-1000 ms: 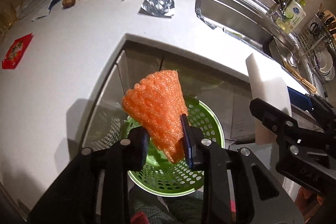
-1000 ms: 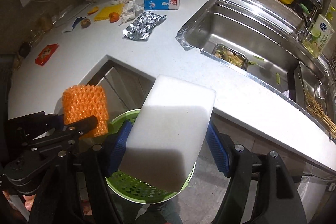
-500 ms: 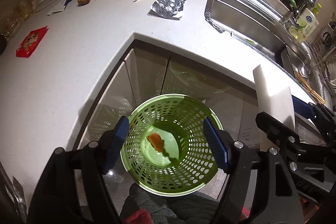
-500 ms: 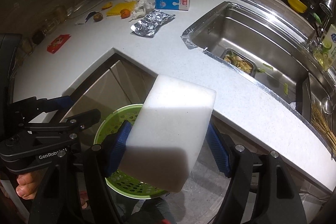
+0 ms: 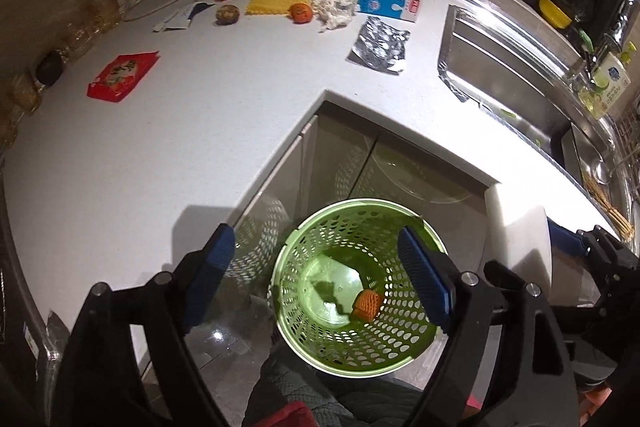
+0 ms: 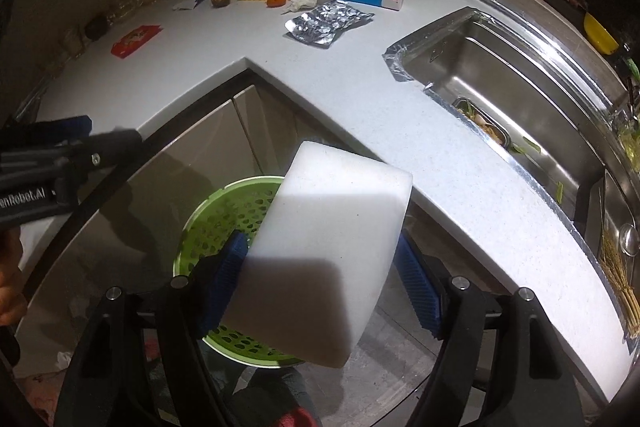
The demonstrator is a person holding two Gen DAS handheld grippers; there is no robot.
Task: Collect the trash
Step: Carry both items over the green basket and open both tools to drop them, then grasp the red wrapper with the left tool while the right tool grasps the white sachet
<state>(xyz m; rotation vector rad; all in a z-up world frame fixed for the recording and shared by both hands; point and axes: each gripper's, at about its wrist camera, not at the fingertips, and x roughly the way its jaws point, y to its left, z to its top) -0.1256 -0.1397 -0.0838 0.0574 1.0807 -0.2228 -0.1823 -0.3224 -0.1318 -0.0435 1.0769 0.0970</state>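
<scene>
A green perforated basket (image 5: pixel 352 205) stands on the floor in front of the corner cabinet. An orange foam net (image 5: pixel 366 303) lies at its bottom. My left gripper (image 5: pixel 316 275) hovers above the basket, its jaws opening wide with nothing between them. My right gripper (image 6: pixel 320 279) has a white foam block (image 6: pixel 332 247) tilted between its blue pads, over the basket's rim (image 6: pixel 224 195). Its jaws are opening slightly, and the block still sits against both pads. The block (image 5: pixel 520 247) also shows at the right edge of the left wrist view.
On the white L-shaped counter (image 5: pixel 200 131) lie a blue milk carton (image 5: pixel 386 1), crumpled foil (image 5: pixel 380 45), a red packet (image 5: pixel 122 77), an orange fruit (image 5: pixel 301 13), tissues (image 5: pixel 334 9) and a yellow cloth (image 5: pixel 276 1). A steel sink (image 6: pixel 520 75) is at the right.
The left gripper let go of the orange net, which fell into the basket; its jaws spread wide and it rose. The white block has tilted in the right gripper.
</scene>
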